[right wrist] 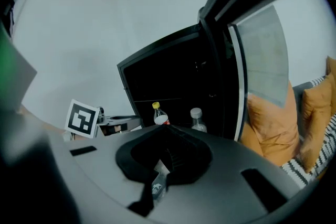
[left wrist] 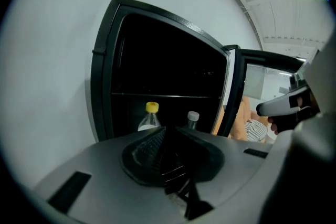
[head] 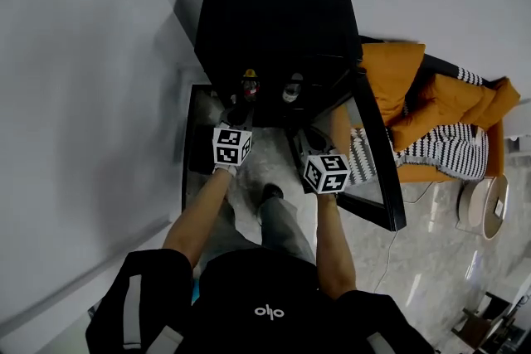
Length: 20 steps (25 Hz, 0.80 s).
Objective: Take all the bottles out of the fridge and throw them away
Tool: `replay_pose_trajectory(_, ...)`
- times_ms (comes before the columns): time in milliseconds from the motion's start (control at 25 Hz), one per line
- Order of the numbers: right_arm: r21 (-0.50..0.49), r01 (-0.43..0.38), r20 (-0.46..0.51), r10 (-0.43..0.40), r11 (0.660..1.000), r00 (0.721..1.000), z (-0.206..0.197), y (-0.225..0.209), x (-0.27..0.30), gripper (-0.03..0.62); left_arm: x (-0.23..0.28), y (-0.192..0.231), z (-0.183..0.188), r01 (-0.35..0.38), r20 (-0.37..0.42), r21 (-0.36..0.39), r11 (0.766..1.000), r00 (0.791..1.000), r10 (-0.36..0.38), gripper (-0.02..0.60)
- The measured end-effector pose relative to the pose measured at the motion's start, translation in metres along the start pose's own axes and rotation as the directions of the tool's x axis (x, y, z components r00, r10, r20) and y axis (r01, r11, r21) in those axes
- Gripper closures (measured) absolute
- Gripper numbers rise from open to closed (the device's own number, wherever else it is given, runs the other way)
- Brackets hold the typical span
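Note:
A black fridge (head: 274, 12) stands open, with its glass door (head: 377, 170) swung out to the right. On its lower shelf are two bottles, a yellow-capped one (head: 250, 84) (left wrist: 150, 117) (right wrist: 159, 114) on the left and a white-capped one (head: 292, 87) (left wrist: 192, 119) (right wrist: 197, 119) on the right. My left gripper (head: 236, 116) (left wrist: 167, 131) is just short of the yellow-capped bottle, its jaws a slit apart and empty. My right gripper (head: 311, 138) (right wrist: 167, 131) is shut and empty, short of the white-capped bottle.
Orange cushions (head: 398, 79) and a striped blanket (head: 431, 147) lie on a seat right of the door. A white wall (head: 83, 95) runs along the left. A round white object (head: 485, 207) stands on the marble floor at the far right.

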State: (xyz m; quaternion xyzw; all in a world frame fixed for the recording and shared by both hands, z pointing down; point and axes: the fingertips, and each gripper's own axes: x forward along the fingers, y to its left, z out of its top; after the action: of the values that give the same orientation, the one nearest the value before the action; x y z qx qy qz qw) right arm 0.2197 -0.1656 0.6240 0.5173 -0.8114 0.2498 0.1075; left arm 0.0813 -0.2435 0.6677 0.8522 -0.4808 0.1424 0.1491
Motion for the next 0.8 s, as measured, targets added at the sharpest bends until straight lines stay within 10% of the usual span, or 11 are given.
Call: replay_pose_trajectory(800, -0.022, 0.015, 0.040, -0.014, 1.000, 0.999, -0.077, -0.045, 0.093, 0.585, 0.118, 0.055, -0.055, -0.073, 0.079, 0.032, 0.997, 0.994, 0.070, 0.259)
